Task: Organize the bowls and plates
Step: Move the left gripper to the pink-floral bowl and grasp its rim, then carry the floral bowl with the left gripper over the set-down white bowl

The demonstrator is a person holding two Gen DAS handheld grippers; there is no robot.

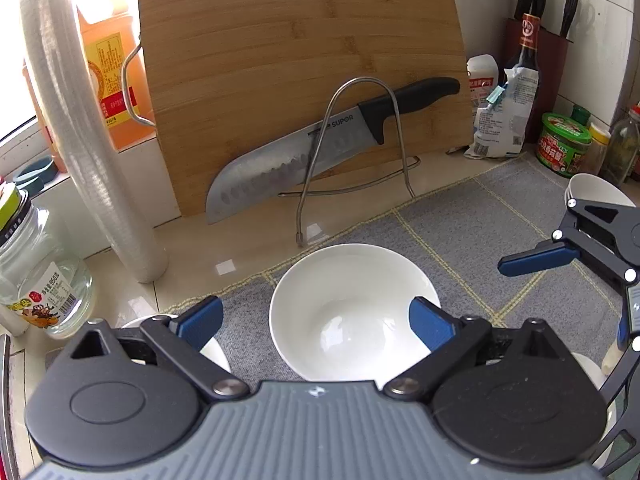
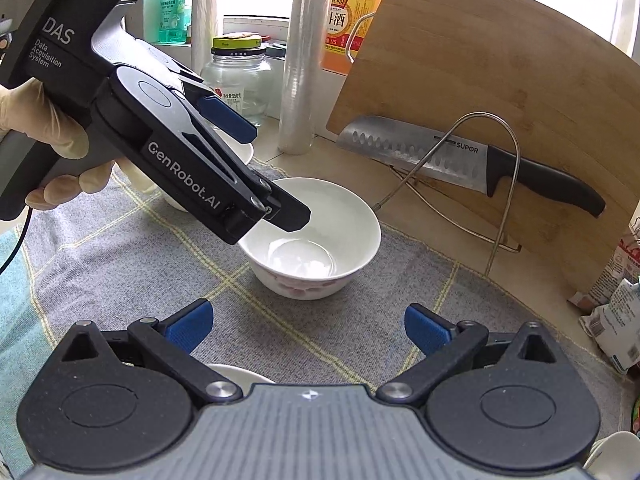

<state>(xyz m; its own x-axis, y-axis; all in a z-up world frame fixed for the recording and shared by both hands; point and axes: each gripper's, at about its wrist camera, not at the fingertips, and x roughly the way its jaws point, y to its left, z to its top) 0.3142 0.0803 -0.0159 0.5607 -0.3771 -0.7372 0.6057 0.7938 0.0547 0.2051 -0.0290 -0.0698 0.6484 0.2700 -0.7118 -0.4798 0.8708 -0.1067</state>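
A kitchen counter (image 1: 188,276) of pale stone carries a grey checked cloth (image 2: 120,256), with a window ledge behind.

Nearest in the right wrist view, the right hand-held gripper (image 2: 308,326) is released, jaws spread wide over bare cloth, apart from any dish. Just ahead of it the white bowl (image 2: 316,240) stands upright on the cloth, mouth up, a pink flower pattern on its outer wall; being round, it has no long axis to speak of.

The left hand-held gripper (image 1: 316,320) is also released, jaws spread. In its own view the bowl (image 1: 352,312) lies between the two blue pads, the right pad over the rim; the right wrist view shows one black finger reaching over the bowl's near-left rim. Whether it touches cannot be told.

Another white bowl (image 2: 240,148) sits behind the left gripper.

Farther back, a knife (image 1: 320,140) rests in a wire rack (image 1: 360,140) against a leaning bamboo cutting board (image 1: 280,40), with a glass jar (image 1: 36,272) and a roll of cling film (image 1: 80,120) to the left.
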